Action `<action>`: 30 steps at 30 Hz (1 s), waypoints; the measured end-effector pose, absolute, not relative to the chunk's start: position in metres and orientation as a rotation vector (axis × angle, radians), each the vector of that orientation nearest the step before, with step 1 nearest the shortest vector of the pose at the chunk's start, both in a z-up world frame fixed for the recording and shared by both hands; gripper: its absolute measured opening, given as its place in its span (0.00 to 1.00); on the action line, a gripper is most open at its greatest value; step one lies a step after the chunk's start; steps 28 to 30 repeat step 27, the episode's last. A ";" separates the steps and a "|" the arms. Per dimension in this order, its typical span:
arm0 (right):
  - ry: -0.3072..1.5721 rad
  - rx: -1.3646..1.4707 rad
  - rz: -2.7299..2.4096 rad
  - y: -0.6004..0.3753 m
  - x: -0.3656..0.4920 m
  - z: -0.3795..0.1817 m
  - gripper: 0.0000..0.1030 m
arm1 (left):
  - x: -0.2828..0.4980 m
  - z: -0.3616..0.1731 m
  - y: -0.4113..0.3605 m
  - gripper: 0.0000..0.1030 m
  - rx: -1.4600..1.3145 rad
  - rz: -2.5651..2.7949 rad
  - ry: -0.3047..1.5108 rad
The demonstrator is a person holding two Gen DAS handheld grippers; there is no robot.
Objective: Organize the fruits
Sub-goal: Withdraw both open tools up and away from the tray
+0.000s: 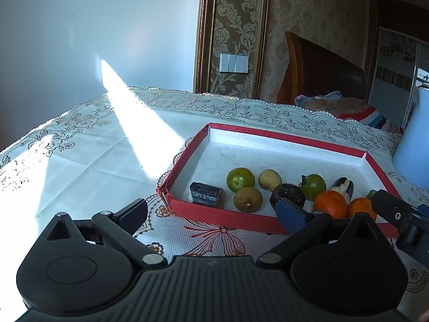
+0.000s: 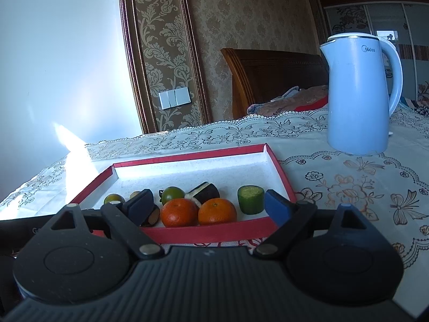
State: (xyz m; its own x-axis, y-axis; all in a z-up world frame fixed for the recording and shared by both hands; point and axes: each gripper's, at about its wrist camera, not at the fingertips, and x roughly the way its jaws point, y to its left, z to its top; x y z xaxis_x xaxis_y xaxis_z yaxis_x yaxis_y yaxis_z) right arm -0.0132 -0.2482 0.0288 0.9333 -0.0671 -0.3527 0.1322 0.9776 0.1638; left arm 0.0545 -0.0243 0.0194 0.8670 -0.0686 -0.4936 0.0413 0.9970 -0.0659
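The left gripper (image 1: 211, 210) fills the bottom of its own view, its jaws spread wide with nothing between them. One dark finger sits at lower left, and the other, with a blue pad, sits right of centre. The right gripper (image 2: 210, 205) stands the same way in its view, wide open and holding nothing, with a dark finger at left and a blue-padded finger (image 2: 277, 210) at right. Both point forward and tilt a little downward. At the right edge of the left view, part of the right gripper pokes in beside the left one, close alongside it.
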 end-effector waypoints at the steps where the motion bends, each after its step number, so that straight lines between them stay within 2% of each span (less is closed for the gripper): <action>1: 0.357 0.187 -0.101 -0.248 -0.014 0.028 0.87 | 0.054 0.020 -0.024 1.00 -0.051 -0.057 0.515; 30: 0.375 0.201 -0.081 -0.243 -0.025 0.026 0.92 | 0.044 0.017 -0.023 1.00 -0.043 -0.028 0.517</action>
